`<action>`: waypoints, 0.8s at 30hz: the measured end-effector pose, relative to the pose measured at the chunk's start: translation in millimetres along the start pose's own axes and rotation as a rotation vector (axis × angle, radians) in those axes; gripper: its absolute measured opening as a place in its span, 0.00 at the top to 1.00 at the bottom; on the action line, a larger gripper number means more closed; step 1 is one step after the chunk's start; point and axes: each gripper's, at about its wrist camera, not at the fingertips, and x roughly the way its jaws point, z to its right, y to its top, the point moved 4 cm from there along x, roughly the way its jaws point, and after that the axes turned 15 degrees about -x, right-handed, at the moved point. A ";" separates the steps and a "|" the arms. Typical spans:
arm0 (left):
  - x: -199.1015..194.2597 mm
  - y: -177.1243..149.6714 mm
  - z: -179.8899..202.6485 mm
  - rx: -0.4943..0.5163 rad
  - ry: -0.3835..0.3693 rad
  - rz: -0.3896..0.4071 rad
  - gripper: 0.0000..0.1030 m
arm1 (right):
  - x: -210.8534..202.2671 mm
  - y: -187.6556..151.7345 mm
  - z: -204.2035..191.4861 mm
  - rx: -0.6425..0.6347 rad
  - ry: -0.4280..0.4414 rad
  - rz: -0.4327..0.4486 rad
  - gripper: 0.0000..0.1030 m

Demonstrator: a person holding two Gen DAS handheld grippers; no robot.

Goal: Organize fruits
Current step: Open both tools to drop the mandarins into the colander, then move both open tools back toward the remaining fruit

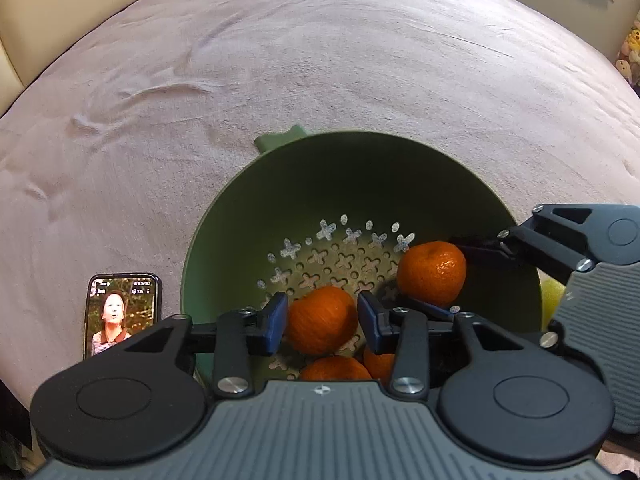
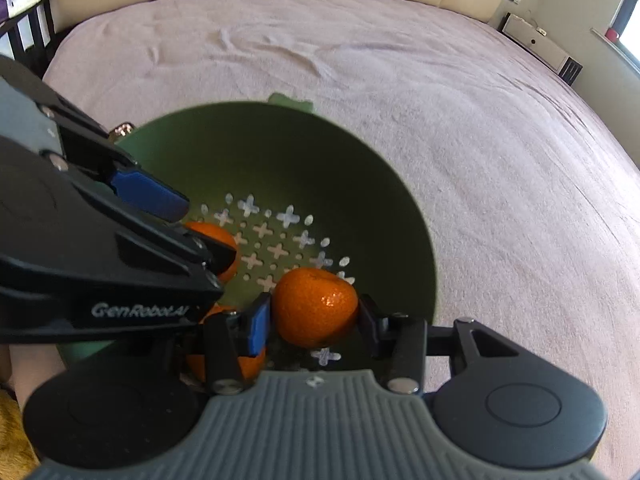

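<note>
Left wrist view: the left gripper (image 1: 322, 320) is seen straddling a mandarin (image 1: 320, 318) inside the green colander (image 1: 224, 216). The blue pads (image 1: 276, 320) sit just beside the peel on both sides; firm contact cannot be confirmed, so whether it is clamped or merely around the fruit cannot be told. Two more mandarins are partly hidden below it, nearer the tool body.

The right gripper (image 2: 314, 316) is closed on a second mandarin (image 2: 314, 306), held above the colander floor, ahead-right of the left tool.

Judged step: fruit being placed into or lifted from the colander; direction cannot be read. Squeeze should be kept light, since the peel is soft and dimpled and the fruit is round and rolls freely. Motion should be kept vertical to avoid clipping the steep, smooth plastic wall. The tools are close, so one should be moved at a time.

The floor is perforated with cross and dot cut-outs. The colander rests on a soft, wrinkled pink bedsheet (image 1: 280, 60), which may give. A phone (image 1: 120, 314) lies left of the left tool.
</note>
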 end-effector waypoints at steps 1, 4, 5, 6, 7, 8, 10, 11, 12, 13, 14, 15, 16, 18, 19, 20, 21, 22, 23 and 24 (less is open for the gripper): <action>-0.9 0.0 0.8 0.002 -0.005 0.002 0.53 | 1.2 -0.6 -0.6 -0.001 0.001 -0.005 0.58; -0.8 -0.2 1.9 0.009 0.004 0.006 0.53 | 1.9 -1.1 -0.3 -0.003 -0.002 -0.007 0.58; -0.2 -0.4 1.9 0.009 0.008 0.004 0.53 | 1.7 -0.9 -0.2 -0.002 -0.003 -0.008 0.58; 0.2 -0.5 1.7 0.009 0.009 0.002 0.53 | 0.8 -0.8 -0.3 -0.002 -0.003 -0.010 0.58; 0.0 -0.5 1.6 0.007 0.008 0.000 0.52 | 0.6 -0.3 -0.5 -0.002 -0.002 -0.012 0.57; -0.7 -0.3 1.5 0.005 0.007 -0.002 0.49 | 0.1 -0.1 -0.7 -0.004 -0.002 -0.015 0.57; -2.6 0.1 0.7 -0.005 0.007 -0.001 0.43 | -1.7 0.3 -0.7 -0.002 -0.005 -0.019 0.52; -4.0 0.2 0.3 -0.009 0.005 0.001 0.42 | -3.1 1.4 -1.1 -0.001 -0.013 -0.011 0.48; -5.3 0.9 0.1 -0.014 0.004 0.005 0.42 | -6.9 2.6 -0.6 0.003 -0.022 0.001 0.44; -7.2 1.8 -0.6 -0.021 0.003 0.011 0.41 | -10.2 3.6 -0.2 0.005 -0.030 0.009 0.43; -9.2 2.7 -1.1 -0.026 0.001 0.017 0.39 | -13.4 4.6 0.3 0.008 -0.036 0.015 0.43; -11.4 3.5 -1.4 -0.030 -0.002 0.022 0.38 | -16.8 5.5 0.8 0.009 -0.042 0.019 0.43; -13.5 4.3 -1.3 -0.034 -0.006 0.028 0.37 | -20.3 6.4 1.2 0.009 -0.049 0.023 0.43; -17.9 5.5 -0.6 -0.038 -0.015 0.038 0.35 | -27.3 7.7 2.2 0.008 -0.069 0.022 0.42; -20.2 5.9 0.1 -0.037 -0.019 0.044 0.35 | -31.2 8.0 2.8 0.010 -0.081 0.024 0.42; -22.4 6.2 1.3 -0.034 -0.023 0.052 0.35 | -35.5 7.9 3.5 0.014 -0.090 0.028 0.42; -24.9 6.5 2.7 -0.029 -0.027 0.060 0.35 | -40.0 7.4 4.4 0.022 -0.097 0.032 0.42; -27.5 6.8 4.0 -0.024 -0.031 0.069 0.35 | -44.8 6.7 5.6 0.034 -0.104 0.036 0.42; -30.5 6.9 5.6 -0.017 -0.037 0.081 0.35 | -49.0 5.4 7.5 0.048 -0.112 0.041 0.42; -33.5 6.5 7.8 -0.009 -0.045 0.094 0.35 | -54.1 4.0 9.2 0.061 -0.120 0.046 0.42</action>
